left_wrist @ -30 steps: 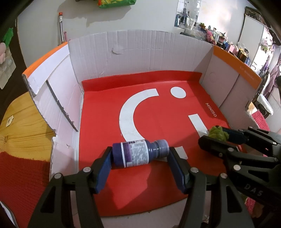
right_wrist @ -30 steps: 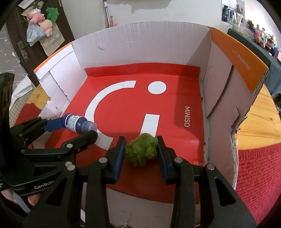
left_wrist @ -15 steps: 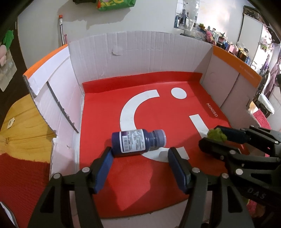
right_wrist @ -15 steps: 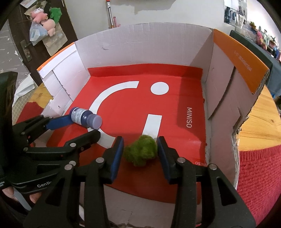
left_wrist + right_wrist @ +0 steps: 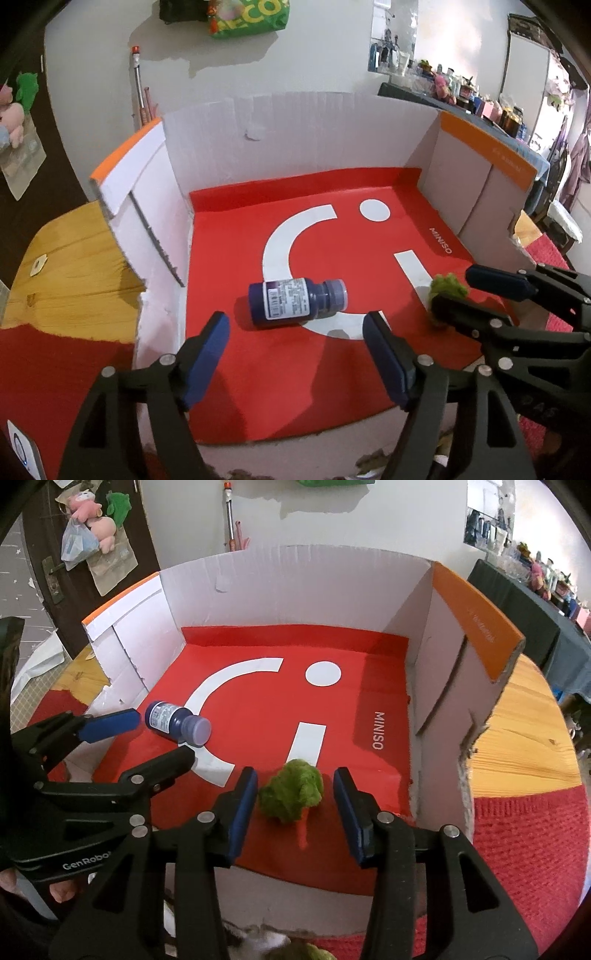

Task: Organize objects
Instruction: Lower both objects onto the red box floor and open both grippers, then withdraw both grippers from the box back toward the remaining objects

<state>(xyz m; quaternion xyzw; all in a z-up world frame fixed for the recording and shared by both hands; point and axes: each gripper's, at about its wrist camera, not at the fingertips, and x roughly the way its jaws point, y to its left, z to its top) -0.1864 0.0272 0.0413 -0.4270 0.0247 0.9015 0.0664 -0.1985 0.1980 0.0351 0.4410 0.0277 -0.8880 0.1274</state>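
Open cardboard box [image 5: 303, 147] with white walls, orange flap edges and a red printed floor, set on a wooden worktop [image 5: 517, 731] partly covered by a red knitted cloth [image 5: 528, 842]. Dark blue bottle [image 5: 295, 302] on its side on the red floor, toward the box's near left corner, cap pointing to the right wall, white label up. Left gripper [image 5: 295, 354] just in front of the bottle, jaws opening, pads clear of it, nothing held. Green fuzzy lump [image 5: 291, 794] on the floor near the box's front edge, right of the bottle and well apart from it. Right gripper [image 5: 295, 808] astride the lump, jaws opening, left pad next to it, right pad clearly apart.
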